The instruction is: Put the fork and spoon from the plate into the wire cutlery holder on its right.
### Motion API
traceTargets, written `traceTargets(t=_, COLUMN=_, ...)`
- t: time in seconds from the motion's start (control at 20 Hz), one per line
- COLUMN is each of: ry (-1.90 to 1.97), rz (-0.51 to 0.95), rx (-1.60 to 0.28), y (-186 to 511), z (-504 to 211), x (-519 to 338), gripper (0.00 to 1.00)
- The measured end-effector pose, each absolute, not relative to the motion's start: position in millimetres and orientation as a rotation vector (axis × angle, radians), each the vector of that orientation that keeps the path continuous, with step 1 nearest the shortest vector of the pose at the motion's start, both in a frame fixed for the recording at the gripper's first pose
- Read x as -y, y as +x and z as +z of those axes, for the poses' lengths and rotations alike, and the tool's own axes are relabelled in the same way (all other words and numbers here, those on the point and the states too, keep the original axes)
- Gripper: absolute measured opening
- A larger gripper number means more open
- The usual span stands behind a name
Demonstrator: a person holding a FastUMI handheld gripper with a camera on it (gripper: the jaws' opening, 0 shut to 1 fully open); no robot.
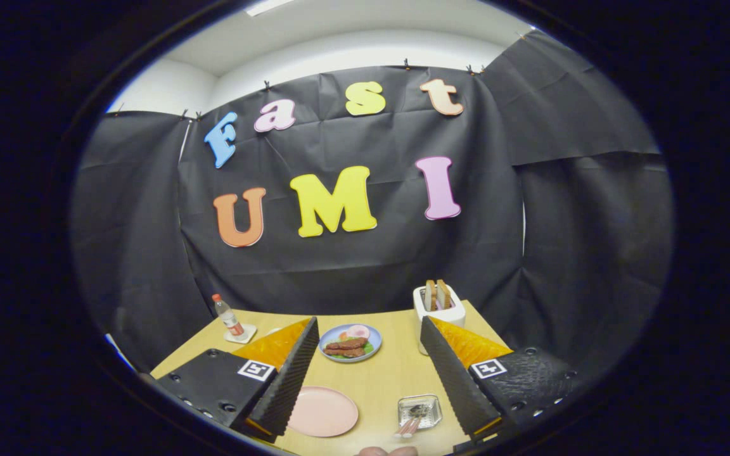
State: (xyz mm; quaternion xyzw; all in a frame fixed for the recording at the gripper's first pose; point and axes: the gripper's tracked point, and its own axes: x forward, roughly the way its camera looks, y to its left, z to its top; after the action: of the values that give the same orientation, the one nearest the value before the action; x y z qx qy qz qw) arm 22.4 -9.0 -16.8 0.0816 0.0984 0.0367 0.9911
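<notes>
- One view, from the gripper: the gripper (369, 320) hangs above the table (377, 380), fingers spread wide with nothing clamped between them
- The holder (420, 410) sits low between the fingers, close to the right one; pinkish handles (408, 427) stick out at its near side, and they look like the fork and spoon, though they are too small to tell apart
- Left of the holder, the pink plate (322, 411) looks bare, so the job seems done or nearly so
- The handles lean out over the holder's near rim, so a brush from the right finger could flick them out or tip the light wire frame
- Beyond the holder, the toaster (439, 313) stands beside the right fingertip, and a careless swing that way could knock it
- Beyond the holder and to its left, the food plate (350, 342) lies between the fingertips, so a drop forward could land in it
</notes>
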Motion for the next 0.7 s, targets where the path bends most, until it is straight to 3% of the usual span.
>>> traceTargets(t=0.7, ry=0.144, rz=0.093, rx=-0.165, y=20, z=-4, x=5, gripper=0.96)
